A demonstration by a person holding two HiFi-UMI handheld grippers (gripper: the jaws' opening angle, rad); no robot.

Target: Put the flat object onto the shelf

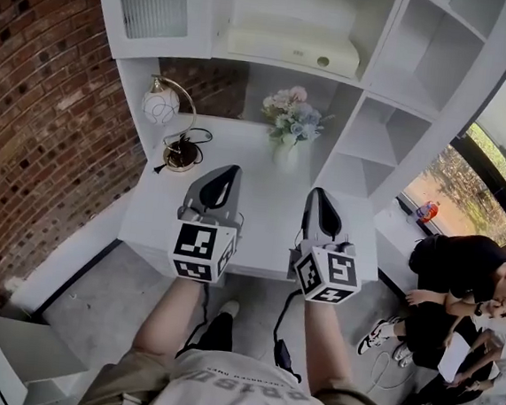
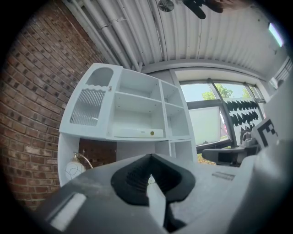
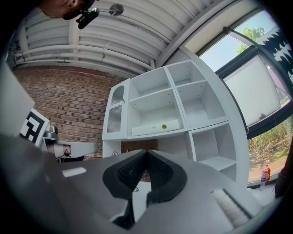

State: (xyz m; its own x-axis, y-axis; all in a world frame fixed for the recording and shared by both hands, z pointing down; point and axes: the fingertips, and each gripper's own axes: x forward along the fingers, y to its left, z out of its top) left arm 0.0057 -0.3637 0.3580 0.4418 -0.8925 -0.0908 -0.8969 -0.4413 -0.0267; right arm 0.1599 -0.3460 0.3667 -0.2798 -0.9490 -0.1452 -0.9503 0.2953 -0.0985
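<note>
A flat white box with a yellow dot (image 1: 290,48) lies on the middle shelf of the white shelf unit (image 1: 364,154); it also shows as the flat box (image 2: 137,133) in the left gripper view and the flat box (image 3: 155,127) in the right gripper view. My left gripper (image 1: 228,172) and right gripper (image 1: 319,195) hover side by side over the front of the white desk top (image 1: 261,216), well below and short of the box. In both gripper views the dark pads meet at the tips, left gripper (image 2: 149,157) and right gripper (image 3: 146,153), with nothing between them.
A globe lamp (image 1: 163,105) and a vase of flowers (image 1: 291,121) stand at the back of the desk. A brick wall (image 1: 41,88) lies to the left. People (image 1: 458,288) sit on the floor at the right. A white cabinet piece (image 1: 7,356) lies at the lower left.
</note>
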